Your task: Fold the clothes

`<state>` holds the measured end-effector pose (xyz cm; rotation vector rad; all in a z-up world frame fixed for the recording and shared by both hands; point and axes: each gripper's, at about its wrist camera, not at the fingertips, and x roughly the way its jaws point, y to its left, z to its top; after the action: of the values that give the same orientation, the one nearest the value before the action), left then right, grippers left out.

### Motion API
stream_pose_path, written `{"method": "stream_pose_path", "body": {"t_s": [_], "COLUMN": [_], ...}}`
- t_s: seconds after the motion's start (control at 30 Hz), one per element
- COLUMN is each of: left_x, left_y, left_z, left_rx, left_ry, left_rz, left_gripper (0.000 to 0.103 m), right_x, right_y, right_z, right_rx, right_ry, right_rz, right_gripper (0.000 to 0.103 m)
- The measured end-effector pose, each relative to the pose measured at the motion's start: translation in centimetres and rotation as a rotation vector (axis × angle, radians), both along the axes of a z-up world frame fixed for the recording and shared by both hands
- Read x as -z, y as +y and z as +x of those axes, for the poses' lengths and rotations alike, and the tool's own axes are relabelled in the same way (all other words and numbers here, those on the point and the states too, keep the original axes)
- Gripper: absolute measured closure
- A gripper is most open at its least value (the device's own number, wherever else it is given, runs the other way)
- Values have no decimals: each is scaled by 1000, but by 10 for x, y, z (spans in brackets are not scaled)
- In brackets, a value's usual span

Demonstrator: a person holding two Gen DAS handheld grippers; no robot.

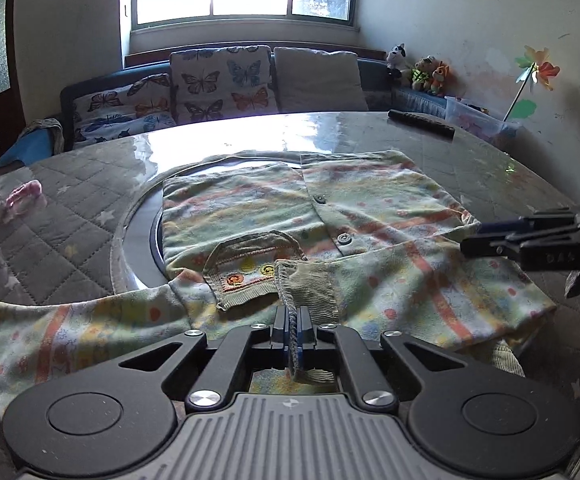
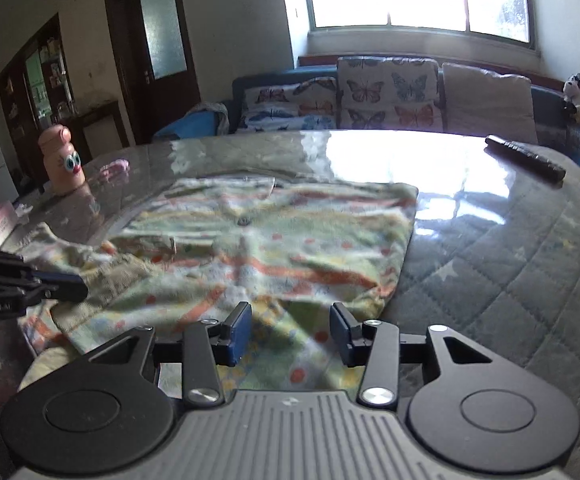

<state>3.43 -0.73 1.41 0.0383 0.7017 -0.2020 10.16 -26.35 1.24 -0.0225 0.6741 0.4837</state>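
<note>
on the left tool (image 1: 292,330), clenched on corduroy cuff (image 1: 306,284), partial print "enrobot.ai"; right tool (image 2: 290,334) released

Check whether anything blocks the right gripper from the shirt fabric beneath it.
Nothing visible does. The right gripper is open directly over the patterned shirt, with only bare fabric between its fingers.

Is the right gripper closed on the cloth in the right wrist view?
No, the right gripper stands open, its two blue pads apart above the striped garment without pressing it.
</note>
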Motion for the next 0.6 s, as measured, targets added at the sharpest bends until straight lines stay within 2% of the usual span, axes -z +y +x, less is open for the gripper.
{"method": "stream_pose_path", "body": {"t_s": [0.07,0.3,0.6], "left_x": [-2,-12,1], "left_y": [1,1,-27], "left_z": [-1,-2,7], "left_rx": [-7,-5,105], "left_ry": [-9,-41,-19], "left_rz": [4,6,0], "left_gripper": [96,96,95], "right_x": [-5,9,1], "right_y": [-3,4,1], "right_z": [3,12,-34], "right_rx": [15,1,-60], "right_ry": [-8,26,25], "right_rz": [7,-34,-97], "right_gripper": [60,64,64]}}
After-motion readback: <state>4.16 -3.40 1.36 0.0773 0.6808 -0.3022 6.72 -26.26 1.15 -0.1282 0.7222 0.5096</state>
